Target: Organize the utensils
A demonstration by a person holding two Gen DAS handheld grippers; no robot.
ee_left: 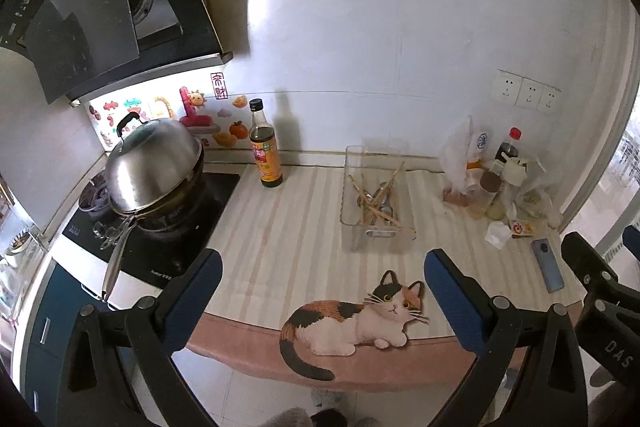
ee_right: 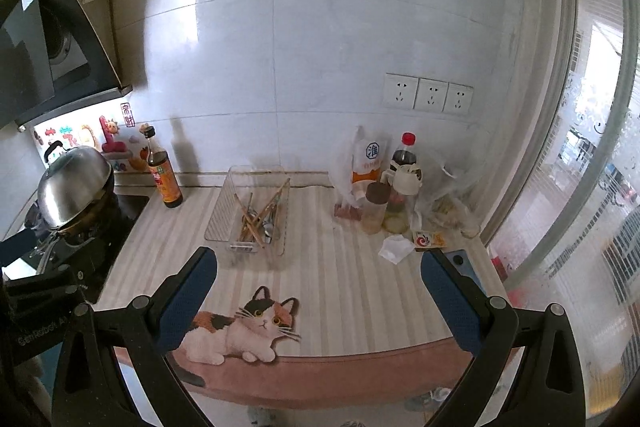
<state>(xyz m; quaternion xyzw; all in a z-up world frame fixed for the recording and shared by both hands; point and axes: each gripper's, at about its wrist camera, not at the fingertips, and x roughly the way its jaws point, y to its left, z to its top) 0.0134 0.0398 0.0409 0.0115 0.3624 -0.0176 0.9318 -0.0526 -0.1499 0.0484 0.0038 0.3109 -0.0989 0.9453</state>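
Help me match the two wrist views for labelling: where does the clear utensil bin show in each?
Left wrist: clear utensil bin right of centre, beyond the open left gripper.
Right wrist: left of centre.
Shared landmark: the dark sauce bottle on its left.

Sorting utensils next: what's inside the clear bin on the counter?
The clear bin holds crossed wooden chopsticks over metal spoons; how many spoons lie underneath is hidden.
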